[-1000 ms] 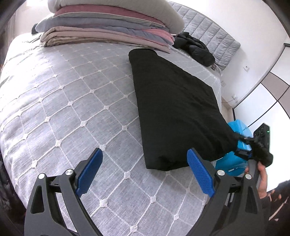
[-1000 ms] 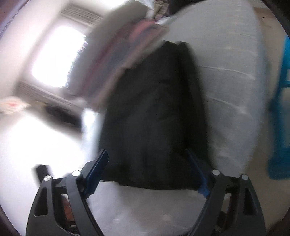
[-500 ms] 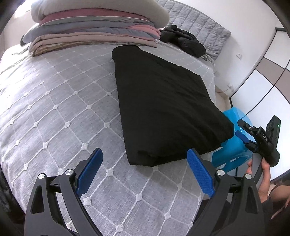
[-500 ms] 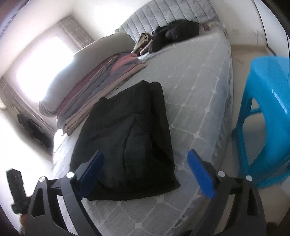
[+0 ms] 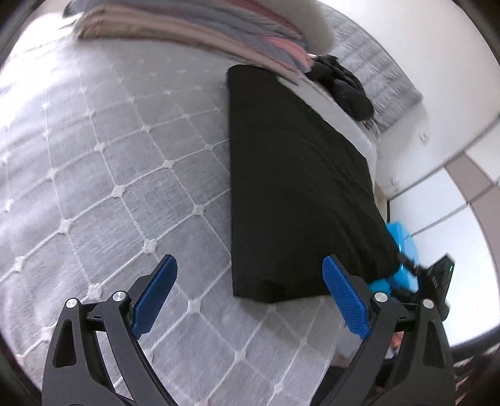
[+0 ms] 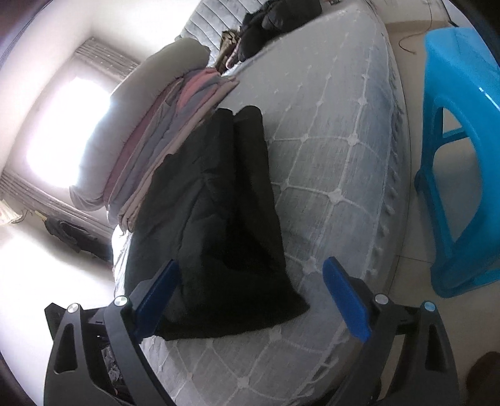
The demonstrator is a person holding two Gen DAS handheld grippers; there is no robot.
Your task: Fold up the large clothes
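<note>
A large black garment (image 5: pixel 293 187) lies folded into a long strip on the grey quilted bed (image 5: pixel 125 175); it also shows in the right wrist view (image 6: pixel 218 218). My left gripper (image 5: pixel 250 290) is open and empty, hovering just before the garment's near end. My right gripper (image 6: pixel 250 293) is open and empty, above the garment's near corner at the bed's edge. The right gripper's body (image 5: pixel 437 281) shows at the right of the left wrist view.
A stack of folded bedding and a pillow (image 6: pixel 162 125) lies along the garment's far side. A dark heap of clothes (image 6: pixel 275 25) sits by the headboard. A blue plastic stool (image 6: pixel 462 150) stands on the floor beside the bed.
Both grippers stayed open. The left view has closed in on the garment's near end. The right view has steadied and come closer over the bed's edge.
</note>
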